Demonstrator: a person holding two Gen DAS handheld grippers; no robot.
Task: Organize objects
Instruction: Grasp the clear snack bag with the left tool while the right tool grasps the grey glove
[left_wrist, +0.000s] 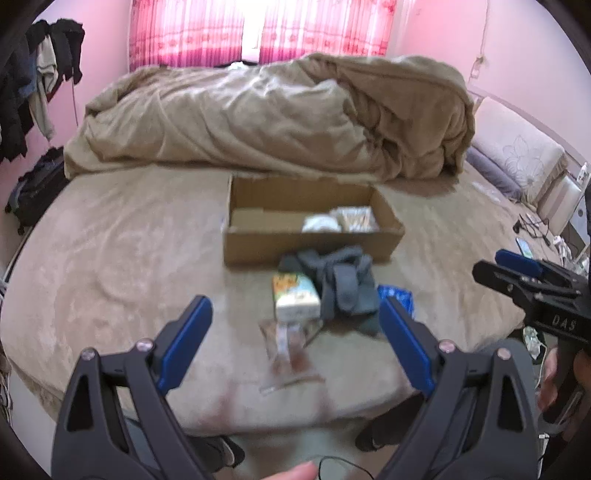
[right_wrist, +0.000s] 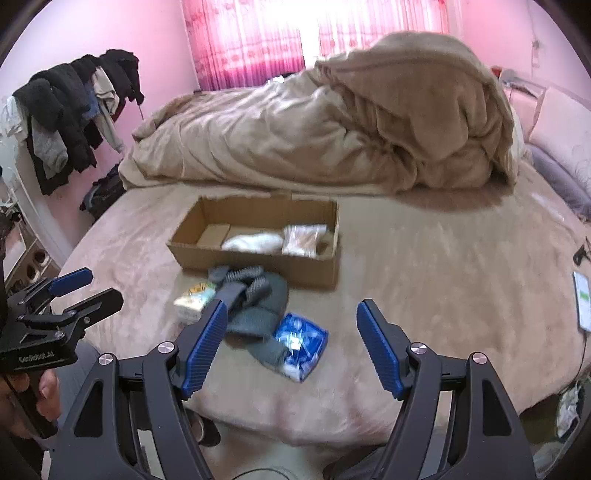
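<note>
On the bed (left_wrist: 110, 258), mid-scene, an open cardboard box (left_wrist: 310, 243) is seen with its flaps off or folded in. Two items are held in its right end: a white bundle (right_wrist: 255, 242) and, touching it on the right, a clear packet (right_wrist: 304, 240) with brownish contents (blurred, contents not identifiable). Left part of the box shows bare cardboard.

Just near of the box, a loose pile is laid out: grey knit garment (right_wrist: 255, 306) crumpled, ribbed in places; a small carton (left_wrist: 295, 299) with orange-green print at its left; a blue-and-white plastic pack (right_wrist: 301, 341) at its near right, touching the grey fabric; a clear wrapper (left_wrist: 288, 350) nearest of all, visible in the left wrist view only.

Left gripper (left_wrist: 295, 347) is held spread wide, nothing between the blue pads, over the near edge of the pile. Right gripper (right_wrist: 290, 343) likewise released, empty, with the blue pack between its fingers' lines. A rumpled tan duvet (left_wrist: 258, 118) is piled at the far side.
</note>
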